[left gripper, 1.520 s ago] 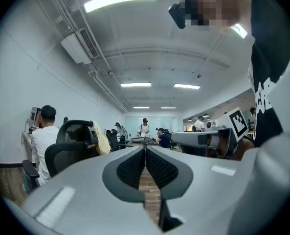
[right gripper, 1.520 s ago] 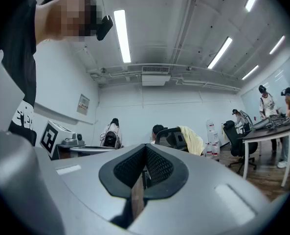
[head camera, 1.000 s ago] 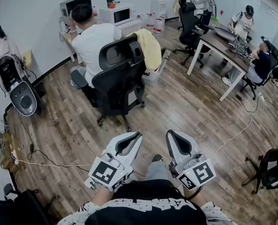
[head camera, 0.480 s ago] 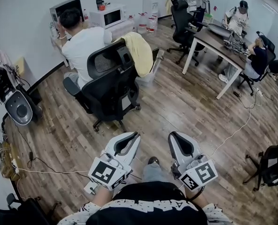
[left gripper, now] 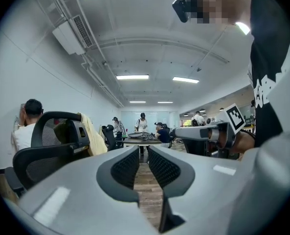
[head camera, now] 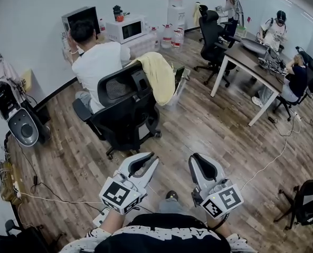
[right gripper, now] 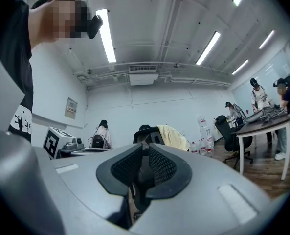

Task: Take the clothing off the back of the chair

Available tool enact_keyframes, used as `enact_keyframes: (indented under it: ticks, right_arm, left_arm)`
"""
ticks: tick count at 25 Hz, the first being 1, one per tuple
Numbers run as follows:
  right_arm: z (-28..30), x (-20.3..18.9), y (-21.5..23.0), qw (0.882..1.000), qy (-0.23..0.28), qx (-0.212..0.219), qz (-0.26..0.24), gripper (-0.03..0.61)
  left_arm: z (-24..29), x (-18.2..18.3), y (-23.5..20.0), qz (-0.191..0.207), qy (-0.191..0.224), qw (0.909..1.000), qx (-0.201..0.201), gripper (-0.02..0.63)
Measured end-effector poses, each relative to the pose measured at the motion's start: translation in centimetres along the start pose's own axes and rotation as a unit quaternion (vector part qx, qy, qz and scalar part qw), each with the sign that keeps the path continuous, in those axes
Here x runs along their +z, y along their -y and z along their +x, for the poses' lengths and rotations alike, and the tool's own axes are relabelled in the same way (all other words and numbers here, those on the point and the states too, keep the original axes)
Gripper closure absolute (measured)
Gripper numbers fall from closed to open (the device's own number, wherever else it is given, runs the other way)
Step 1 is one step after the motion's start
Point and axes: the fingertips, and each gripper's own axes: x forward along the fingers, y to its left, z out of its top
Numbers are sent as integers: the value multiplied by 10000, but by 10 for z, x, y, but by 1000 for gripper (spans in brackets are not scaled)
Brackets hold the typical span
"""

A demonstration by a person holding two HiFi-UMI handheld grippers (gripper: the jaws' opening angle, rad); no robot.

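We see the yellow garment (head camera: 159, 77) draped over the back of the black office chair (head camera: 125, 109), well ahead & a bit left. Our left gripper (head camera: 152, 157) & right gripper (head camera: 193, 159): jaws just been opening, only a narrow gap, nothing btwn them, both well apart from it.

The left claw (head camera: 152, 156) and the right claw (head camera: 196, 158) have just been opening, and each now shows a narrow gap with nothing in it. The chair (head camera: 125, 101) and its yellow clothing (head camera: 159, 78) appear nearer than before.
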Motion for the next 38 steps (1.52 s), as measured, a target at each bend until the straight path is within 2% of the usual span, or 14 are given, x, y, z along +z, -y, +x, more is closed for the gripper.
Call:
enact_keyframes:
  ticks: [7,15,32,38]
  right_arm:
    - [24,1,34,9999,92,-35,139,508]
    - [54,3,54,9997,68,130,170,502]
    - [70,5,117,9993,27,237,305,479]
    - [70,8,144,9996,-10,177,224,471]
  left_arm:
    - [30,2,-21,51,-84,9999,30,577]
    - [45,-1,-52,-33,-183,9992,359,565]
    - [108,-2,-59,90,-370,9982,470,548]
    - [134,2,-61,113,-308,9981,516,539]
